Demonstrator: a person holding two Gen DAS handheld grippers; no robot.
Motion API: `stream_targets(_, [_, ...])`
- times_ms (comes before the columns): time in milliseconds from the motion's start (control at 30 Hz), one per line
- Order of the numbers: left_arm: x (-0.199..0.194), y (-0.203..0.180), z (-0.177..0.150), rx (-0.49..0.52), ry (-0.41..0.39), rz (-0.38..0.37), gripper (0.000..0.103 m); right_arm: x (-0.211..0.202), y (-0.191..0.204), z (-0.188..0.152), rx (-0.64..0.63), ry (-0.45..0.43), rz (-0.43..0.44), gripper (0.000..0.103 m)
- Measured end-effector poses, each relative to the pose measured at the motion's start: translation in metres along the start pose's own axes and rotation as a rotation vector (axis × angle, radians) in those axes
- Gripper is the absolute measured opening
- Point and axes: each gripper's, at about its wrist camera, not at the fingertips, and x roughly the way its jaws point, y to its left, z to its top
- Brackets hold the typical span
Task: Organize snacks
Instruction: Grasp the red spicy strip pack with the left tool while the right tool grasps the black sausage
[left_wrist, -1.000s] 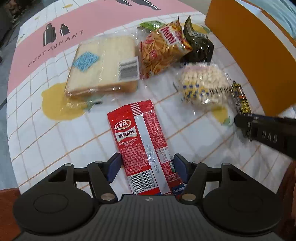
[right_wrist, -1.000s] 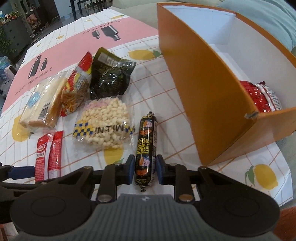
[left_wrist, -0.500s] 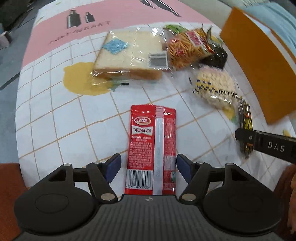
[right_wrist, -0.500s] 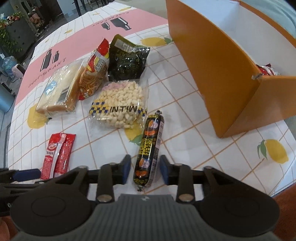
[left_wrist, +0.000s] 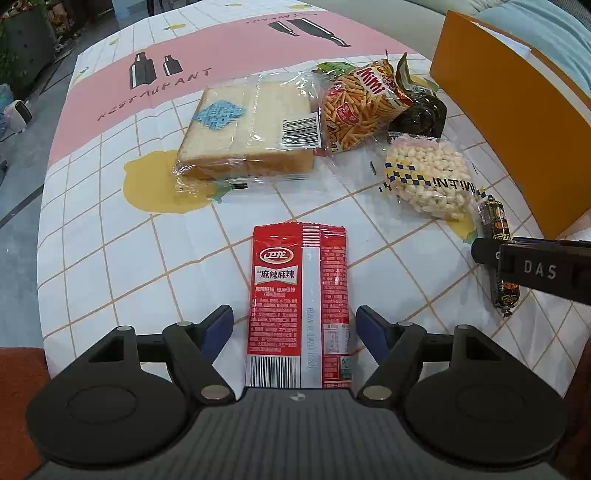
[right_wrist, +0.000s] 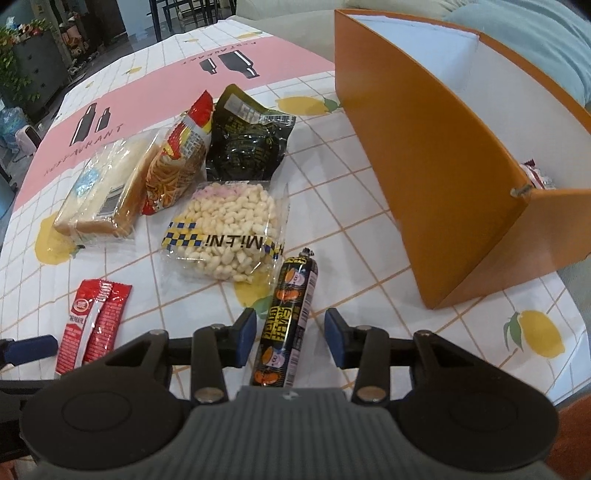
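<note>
A flat red snack packet (left_wrist: 300, 306) lies on the tablecloth between the open fingers of my left gripper (left_wrist: 294, 328); the pads do not touch it. It also shows in the right wrist view (right_wrist: 90, 325). A black sausage stick (right_wrist: 290, 321) lies between the open fingers of my right gripper (right_wrist: 290, 334), also untouched. It shows in the left wrist view (left_wrist: 498, 254) partly behind the right gripper's finger. An orange box (right_wrist: 443, 177) stands at the right with a red packet (right_wrist: 537, 177) inside.
A wrapped bread loaf (left_wrist: 251, 129), a bag of orange sticks (left_wrist: 358, 107), a dark green pouch (right_wrist: 247, 144) and a clear bag of white puffs (right_wrist: 225, 230) lie in the middle of the table. The table's near edge is just below both grippers.
Both grippers have opened wider and drawn back a little from the snacks. The right gripper, shut on the sausage a second ago, has let it go. The red packet now lies straight.
</note>
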Motion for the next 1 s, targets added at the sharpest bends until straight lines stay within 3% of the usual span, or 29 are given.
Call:
stream_targets(67, [-0.001,0.000,0.000,0.003,-0.001,0.000,0.078,0.000,0.003,-0.001,-0.021,-0.003,-0.013,0.040])
stream_targets(167, [-0.004,-0.001,-0.002,0.016,-0.008,-0.004,0.064,0.000,0.006,-0.003,-0.056,-0.008,-0.030,0.031])
stream_targets(233, [-0.005,-0.001,-0.004,0.024,-0.013,-0.008,0.060,0.000,0.006,-0.004,-0.064,-0.009,-0.039,0.022])
stream_targets(500, [-0.014,0.008,-0.011,-0.006,-0.009,-0.038,0.039,-0.006,-0.003,-0.006,0.006,0.020,-0.002,0.021])
stream_targets(667, [-0.029,0.012,-0.015,-0.021,-0.034,-0.063,0.035,-0.018,-0.006,-0.012,0.041,0.023,0.026,0.021])
stream_targets(1000, [-0.071,0.007,-0.006,-0.078,-0.061,-0.111,0.034,-0.072,-0.005,-0.012,0.014,-0.113,0.094,0.021])
